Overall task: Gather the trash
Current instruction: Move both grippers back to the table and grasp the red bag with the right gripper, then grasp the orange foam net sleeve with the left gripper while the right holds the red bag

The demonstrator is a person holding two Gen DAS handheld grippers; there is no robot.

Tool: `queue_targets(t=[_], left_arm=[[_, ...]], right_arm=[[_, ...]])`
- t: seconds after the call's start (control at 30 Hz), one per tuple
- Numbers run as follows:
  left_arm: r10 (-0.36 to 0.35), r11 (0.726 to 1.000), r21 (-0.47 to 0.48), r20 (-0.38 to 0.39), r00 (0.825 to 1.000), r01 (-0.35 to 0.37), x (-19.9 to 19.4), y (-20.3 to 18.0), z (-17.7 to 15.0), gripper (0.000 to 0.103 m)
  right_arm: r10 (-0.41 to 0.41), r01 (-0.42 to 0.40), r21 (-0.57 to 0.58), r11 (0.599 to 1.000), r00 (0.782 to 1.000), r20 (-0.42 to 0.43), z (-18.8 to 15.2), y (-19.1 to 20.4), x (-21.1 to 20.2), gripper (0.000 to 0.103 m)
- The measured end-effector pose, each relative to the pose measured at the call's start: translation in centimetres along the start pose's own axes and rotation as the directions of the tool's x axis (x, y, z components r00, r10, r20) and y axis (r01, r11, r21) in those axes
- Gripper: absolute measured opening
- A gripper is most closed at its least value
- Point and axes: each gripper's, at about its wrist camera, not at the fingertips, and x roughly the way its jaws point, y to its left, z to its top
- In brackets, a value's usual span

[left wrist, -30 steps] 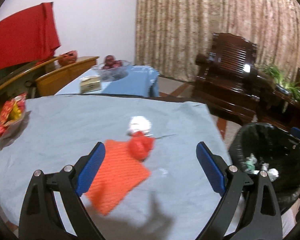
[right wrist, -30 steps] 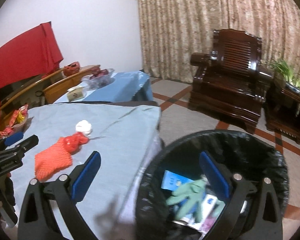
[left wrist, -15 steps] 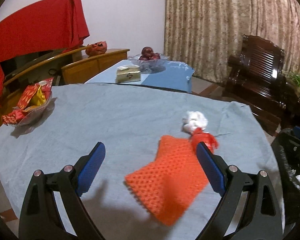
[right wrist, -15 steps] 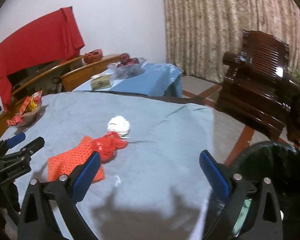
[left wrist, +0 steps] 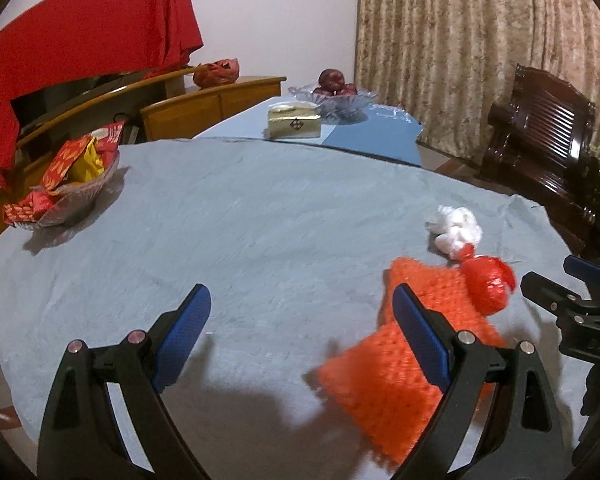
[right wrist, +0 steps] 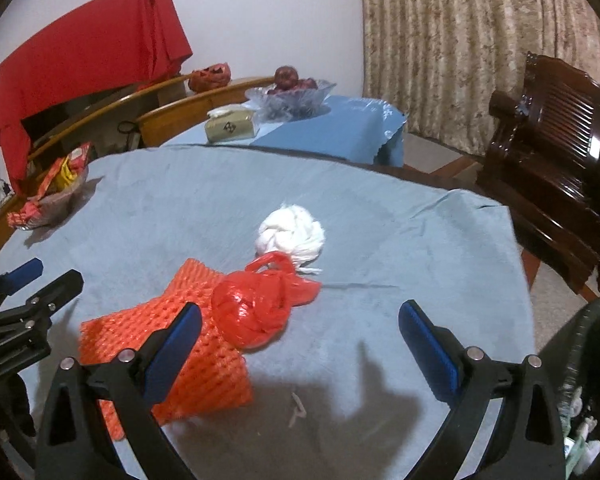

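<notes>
Black bin (right wrist: 580, 360) now at edge, trash (right wrist: 580, 448) inside.

Both grippers swung away from the black bin (right wrist: 580, 392) and back over the table (right wrist: 380, 240) — the right gripper (right wrist: 300, 344), a second before above the bin's mouth, came over the knotted red bag (right wrist: 260, 304), while the left gripper (left wrist: 300, 332) drifted left, putting the orange net (left wrist: 396, 380) under its right finger.

Left hand-held gripper (left wrist: 300, 332), right hand-held gripper (right wrist: 300, 340): black frames, blue finger pads (right wrist: 428, 344), silver screws.
</notes>
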Motion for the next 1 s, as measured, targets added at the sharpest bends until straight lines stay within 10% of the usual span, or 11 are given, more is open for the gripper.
queue_targets(t=[0.3, 0.53, 1.0], left_arm=[[-0.003, 1.000, -0.021, -0.046, 0.999, 0.002, 1.9, 1.3, -1.0, 0.090], [-0.044, 0.999, -0.008, -0.076, 0.996, 0.043, 2.4, 0.2, -1.7, 0.090], [-0.141, 0.990, -0.052, -0.157, 0.977, 0.135, 3.0, -2.3, -3.2, 0.090]], right_arm=[[0.039, -0.041, -0.035, 0.999, 0.997, -0.063, 0.0, 1.2, 3.7, 0.089], [0.142, -0.148, -0.043, 0.988, 0.983, -0.119, -0.5, 1.3, 4.2, 0.044], [0.116, -0.117, -0.012, 0.993, 0.992, -0.057, -1.1, -1.5, -1.2, 0.042]])
